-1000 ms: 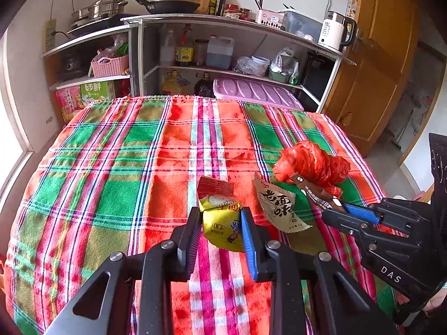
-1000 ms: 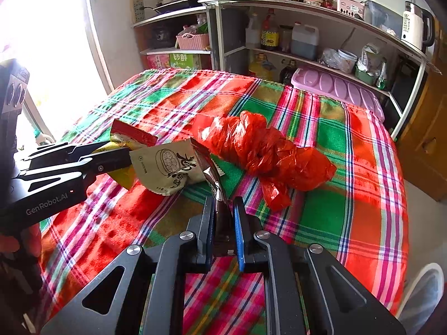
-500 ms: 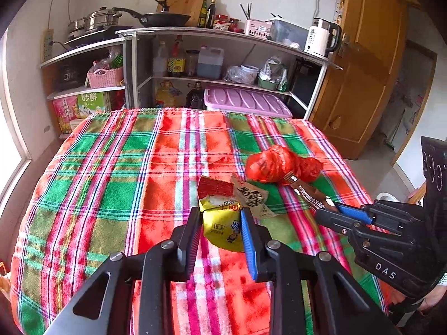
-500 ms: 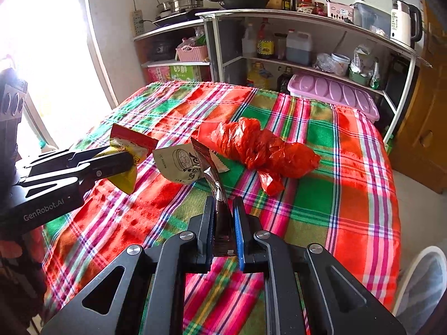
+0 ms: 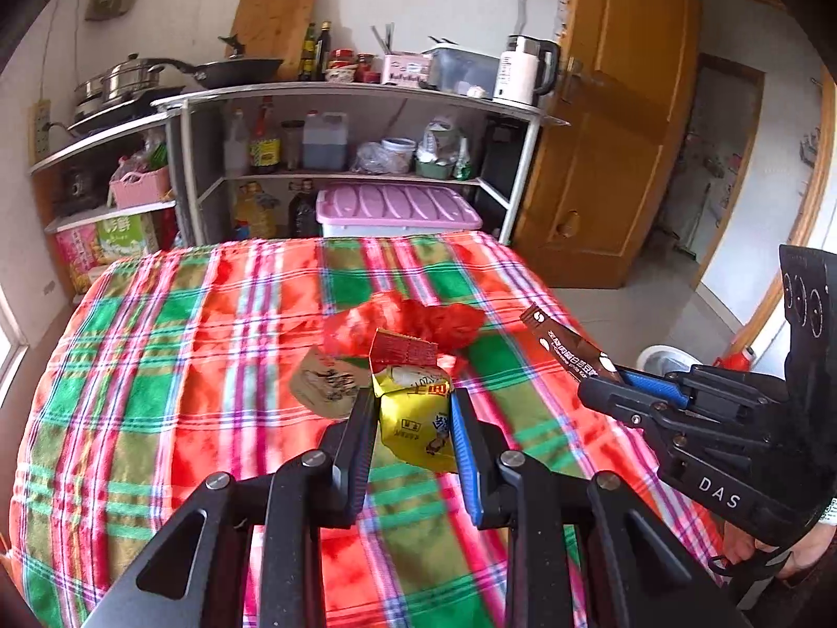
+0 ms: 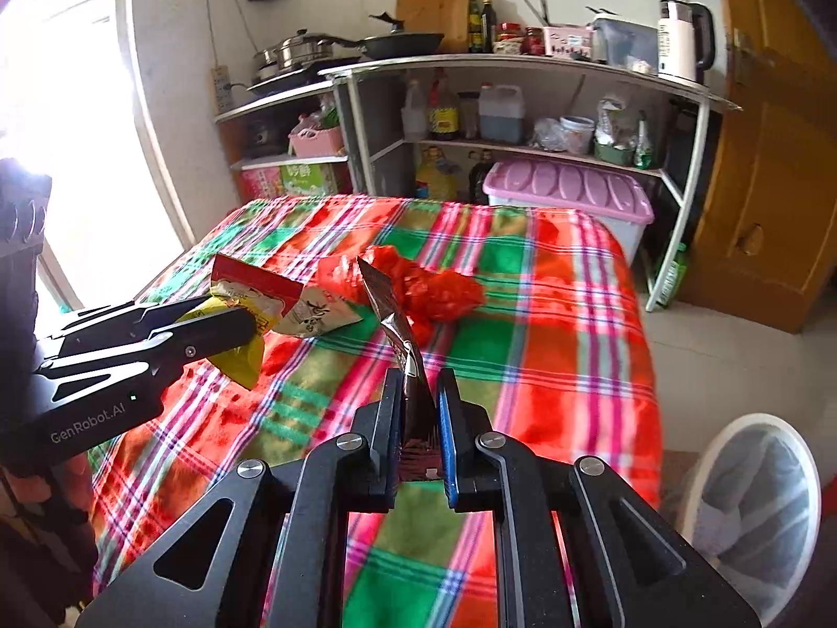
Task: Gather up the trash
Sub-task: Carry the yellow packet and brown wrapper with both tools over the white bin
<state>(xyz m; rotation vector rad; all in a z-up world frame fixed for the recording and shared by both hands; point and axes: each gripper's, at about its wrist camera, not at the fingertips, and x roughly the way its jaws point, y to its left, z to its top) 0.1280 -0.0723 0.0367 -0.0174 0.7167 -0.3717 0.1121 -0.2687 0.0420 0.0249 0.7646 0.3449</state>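
Observation:
My left gripper point(image 5: 413, 408) is shut on a yellow and red snack wrapper point(image 5: 413, 413), held above the plaid table point(image 5: 157, 366); the wrapper also shows in the right wrist view point(image 6: 246, 309). My right gripper point(image 6: 418, 392) is shut on a brown sachet wrapper point(image 6: 392, 314), also seen in the left wrist view point(image 5: 565, 350). A beige wrapper point(image 5: 327, 384) and a crumpled red plastic bag point(image 5: 418, 322) lie on the table beyond both grippers.
A white bin point(image 6: 753, 502) stands on the floor right of the table. Kitchen shelves point(image 5: 340, 104) and a pink-lidded box point(image 5: 397, 209) stand behind the table. A wooden door point(image 5: 607, 131) is at the right.
Both grippers have pulled back and risen from the table with their wrappers. The red bag and beige wrapper now lie farther away.

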